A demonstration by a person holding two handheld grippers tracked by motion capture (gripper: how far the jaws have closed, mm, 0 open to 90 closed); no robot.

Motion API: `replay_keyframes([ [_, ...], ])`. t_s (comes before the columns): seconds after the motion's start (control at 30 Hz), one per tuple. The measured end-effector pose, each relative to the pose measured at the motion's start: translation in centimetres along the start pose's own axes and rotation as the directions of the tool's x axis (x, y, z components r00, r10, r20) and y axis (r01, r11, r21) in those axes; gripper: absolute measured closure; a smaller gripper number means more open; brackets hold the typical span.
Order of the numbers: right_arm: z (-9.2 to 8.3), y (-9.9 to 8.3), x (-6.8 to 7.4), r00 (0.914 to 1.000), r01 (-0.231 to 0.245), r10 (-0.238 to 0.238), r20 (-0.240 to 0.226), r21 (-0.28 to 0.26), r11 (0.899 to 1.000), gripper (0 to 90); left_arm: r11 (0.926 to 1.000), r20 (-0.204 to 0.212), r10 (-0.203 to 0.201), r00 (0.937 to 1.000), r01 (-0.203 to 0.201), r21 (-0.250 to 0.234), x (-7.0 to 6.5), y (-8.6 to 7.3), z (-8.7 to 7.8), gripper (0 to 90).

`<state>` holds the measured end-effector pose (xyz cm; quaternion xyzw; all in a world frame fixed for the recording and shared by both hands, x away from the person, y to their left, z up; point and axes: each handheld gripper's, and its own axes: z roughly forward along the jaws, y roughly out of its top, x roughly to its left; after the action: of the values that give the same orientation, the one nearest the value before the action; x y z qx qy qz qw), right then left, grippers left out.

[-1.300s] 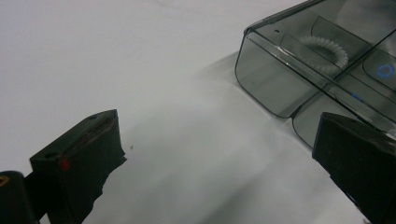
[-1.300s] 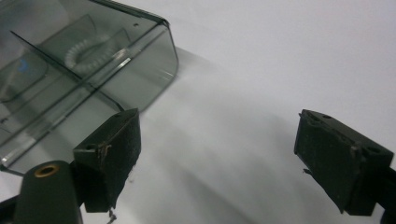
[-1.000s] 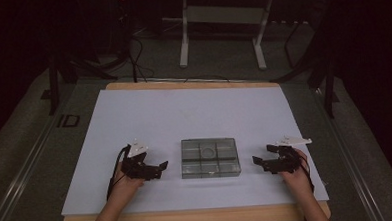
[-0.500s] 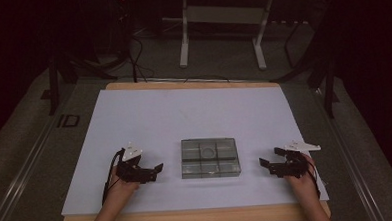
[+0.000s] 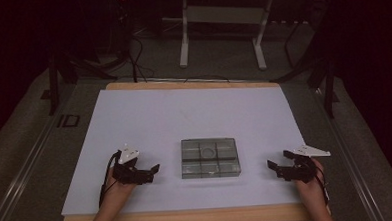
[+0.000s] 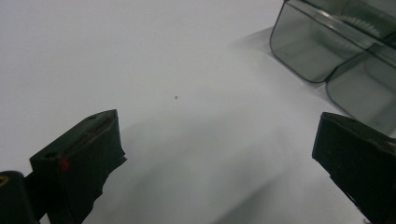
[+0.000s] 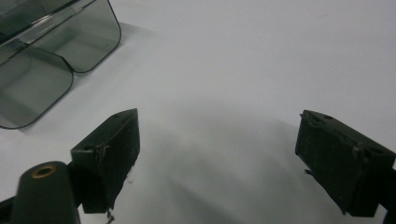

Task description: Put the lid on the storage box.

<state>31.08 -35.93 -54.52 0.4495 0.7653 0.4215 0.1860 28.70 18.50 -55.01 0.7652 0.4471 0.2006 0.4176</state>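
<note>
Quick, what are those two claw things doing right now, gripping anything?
Left gripper: open, holding nothing, beside the clear compartment box.
Right gripper: open, holding nothing, on the box's other side.

Both tools (image 5: 154, 171) (image 5: 274, 168) farther (slightly) from box (image 5: 209, 158)

Clear grey compartmented box (image 5: 209, 157), flat on white table sheet, near front edge, centred.
</note>
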Motion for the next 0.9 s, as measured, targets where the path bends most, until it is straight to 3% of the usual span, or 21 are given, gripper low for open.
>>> replay_keyframes([
  [0.4,-0.26,-0.2,-0.03,0.9989,-0.013,0.014,0.044,-0.01,1.0,13.8,0.9988,-0.063,-0.036,0.9974,0.034,-0.035,0.13,-0.47,-0.34,2.1],
  [0.47,-0.29,-0.23,-0.13,0.9975,-0.031,0.032,0.063,-0.017,0.999,13.8,0.9983,-0.091,-0.046,0.9948,0.043,-0.041,0.04,-0.52,-0.36,2.1],
  [0.6,-0.39,-0.28,-0.39,0.9969,-0.054,0.056,0.056,-0.026,0.998,13.7,0.9985,-0.122,-0.043,0.9916,0.039,-0.038,-0.12,-0.52,-0.31,2.1],
  [0.9,-0.22,-0.27,-0.29,0.9943,-0.055,0.057,0.09,-0.018,0.998,13.8,0.9975,-0.144,-0.064,0.9876,0.059,-0.039,-0.01,-0.55,-0.3,2.1],
])
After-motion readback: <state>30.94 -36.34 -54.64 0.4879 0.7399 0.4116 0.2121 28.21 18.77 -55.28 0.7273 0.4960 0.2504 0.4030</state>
